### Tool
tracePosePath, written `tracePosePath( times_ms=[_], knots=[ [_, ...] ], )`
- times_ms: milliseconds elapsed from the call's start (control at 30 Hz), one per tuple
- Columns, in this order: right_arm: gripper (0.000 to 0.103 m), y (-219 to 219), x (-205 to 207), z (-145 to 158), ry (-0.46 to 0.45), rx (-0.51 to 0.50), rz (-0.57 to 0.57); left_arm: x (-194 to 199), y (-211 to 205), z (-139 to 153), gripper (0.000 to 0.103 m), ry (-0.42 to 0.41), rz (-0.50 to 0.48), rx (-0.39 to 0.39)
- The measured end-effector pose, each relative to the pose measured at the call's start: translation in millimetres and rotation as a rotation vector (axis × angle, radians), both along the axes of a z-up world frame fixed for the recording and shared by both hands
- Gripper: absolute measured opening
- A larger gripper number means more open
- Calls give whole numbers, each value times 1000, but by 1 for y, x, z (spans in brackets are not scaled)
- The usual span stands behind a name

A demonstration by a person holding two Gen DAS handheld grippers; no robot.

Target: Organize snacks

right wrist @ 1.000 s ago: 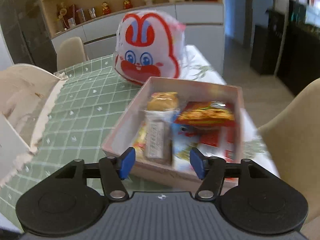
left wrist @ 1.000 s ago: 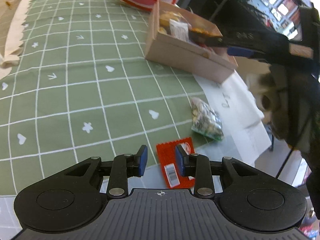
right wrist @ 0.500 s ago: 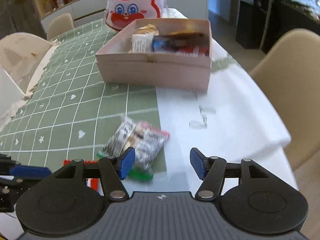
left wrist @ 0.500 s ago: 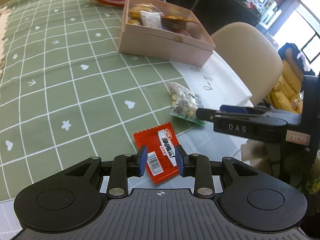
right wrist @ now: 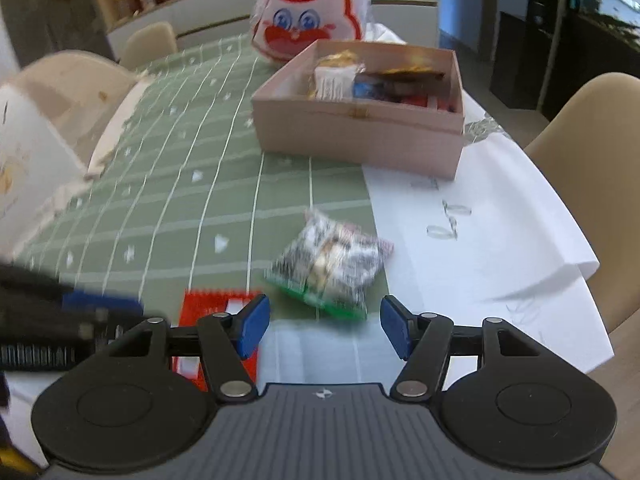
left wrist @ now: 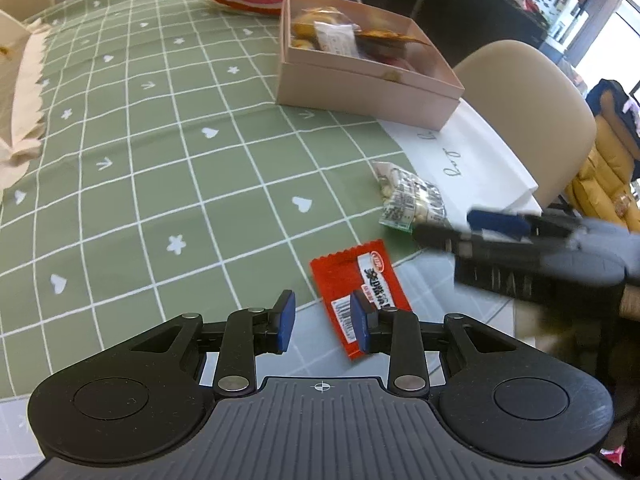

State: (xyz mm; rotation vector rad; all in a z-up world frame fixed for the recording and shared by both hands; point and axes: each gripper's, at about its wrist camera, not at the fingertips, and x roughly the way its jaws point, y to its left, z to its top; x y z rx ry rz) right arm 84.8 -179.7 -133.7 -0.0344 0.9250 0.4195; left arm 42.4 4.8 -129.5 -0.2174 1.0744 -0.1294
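Note:
A red snack packet (left wrist: 360,280) lies flat near the table's front edge. My left gripper (left wrist: 323,322) hovers over it, open, its right pad in front of the packet's barcode end and nothing between the pads. Just beyond lies a clear packet of mixed nuts (left wrist: 412,200). The right gripper (left wrist: 500,232) comes in blurred from the right beside it. In the right wrist view my right gripper (right wrist: 323,330) stands open just short of the nut packet (right wrist: 332,264), with the red packet (right wrist: 216,304) to its left. The pink box (right wrist: 360,136) further back holds several snacks.
A white paper sheet (right wrist: 480,216) covers the table's right side by the box. A bunny-faced bag (right wrist: 308,20) stands behind the box. Beige chairs (left wrist: 528,92) sit along the right edge. Cream torn paper (left wrist: 20,92) lies at the left on the green checked cloth (left wrist: 160,140).
My right gripper has pulled back from over the pink box toward the near edge, down to the nut packet. The left gripper stayed over the red packet, rolling slightly.

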Motion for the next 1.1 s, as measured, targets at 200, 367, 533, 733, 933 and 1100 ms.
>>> tracePosePath(
  times_ms=[200,367,533,733,933,1100],
  knots=[
    [66,19,25,-4,-50,-41,-4,-2,4,-3,34,21,16,-22],
    [66,20,31,-12,-31,-96,4,1,2,-5,34,31,19,-26],
    [66,-5,22,-19,-64,-192,-34,7,-3,-8,34,49,8,-33],
    [66,-18,1,-25,-1,-156,-13,16,-10,-15,34,68,-28,-37],
    [66,11,-27,-28,-59,-185,102,14,5,-16,34,46,-28,-5],
    [66,18,-33,-22,-52,-141,147,11,29,-22,34,65,0,-126]
  ],
)
